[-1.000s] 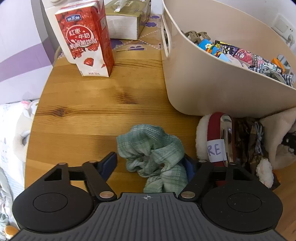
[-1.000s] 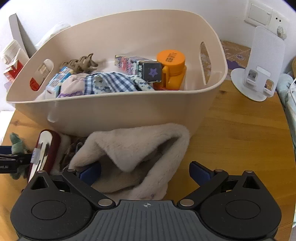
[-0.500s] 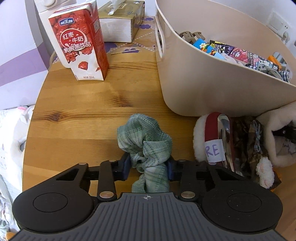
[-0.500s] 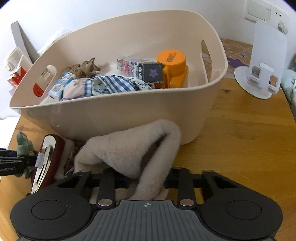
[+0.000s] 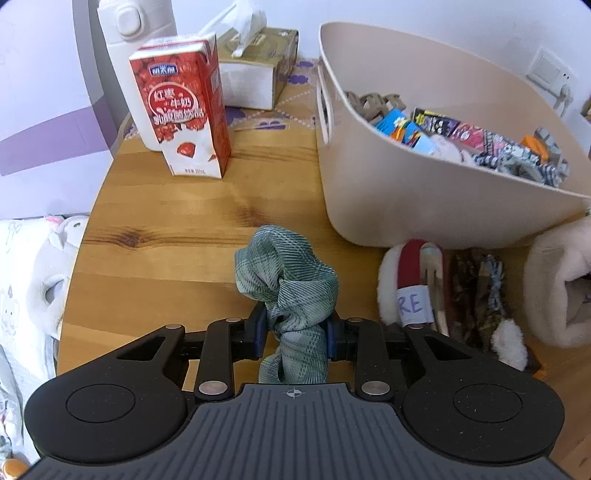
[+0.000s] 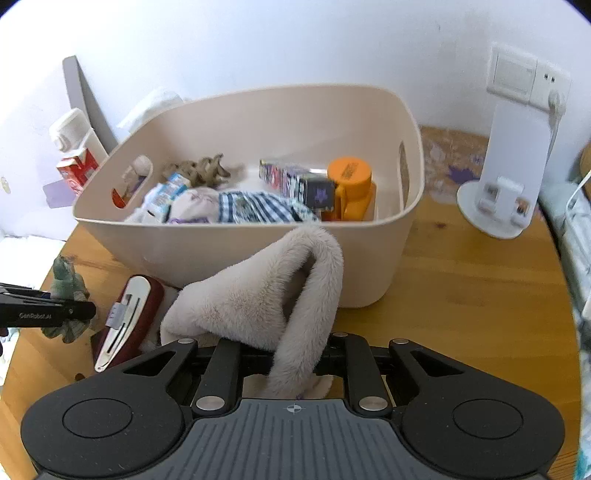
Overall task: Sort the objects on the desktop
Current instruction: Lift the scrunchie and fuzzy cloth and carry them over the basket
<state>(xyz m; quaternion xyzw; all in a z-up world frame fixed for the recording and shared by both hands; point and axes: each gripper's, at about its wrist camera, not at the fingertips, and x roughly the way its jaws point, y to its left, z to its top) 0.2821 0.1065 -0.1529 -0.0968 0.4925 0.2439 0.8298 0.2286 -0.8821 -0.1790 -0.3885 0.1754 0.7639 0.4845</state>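
A green plaid scrunchie is pinched between the blue pads of my left gripper, whose jaws are still closing on it; it hangs bunched just above the wooden table. The right wrist view shows the same scrunchie at far left. My right gripper is shut on a beige fluffy cloth piece, which arches up in front of the beige basket. The basket holds a hair claw, small boxes, checked fabric and an orange bottle. A red hair clip and a brown patterned bow lie by the basket's near wall.
A red milk carton, a white bottle and a tissue box stand at the table's far left. A white stand is right of the basket. The round table edge drops to bedding at left.
Both grippers went from open to closed: the left on the green scrunchie, the right on the fluffy piece. Both items have since been lifted slightly off the table.
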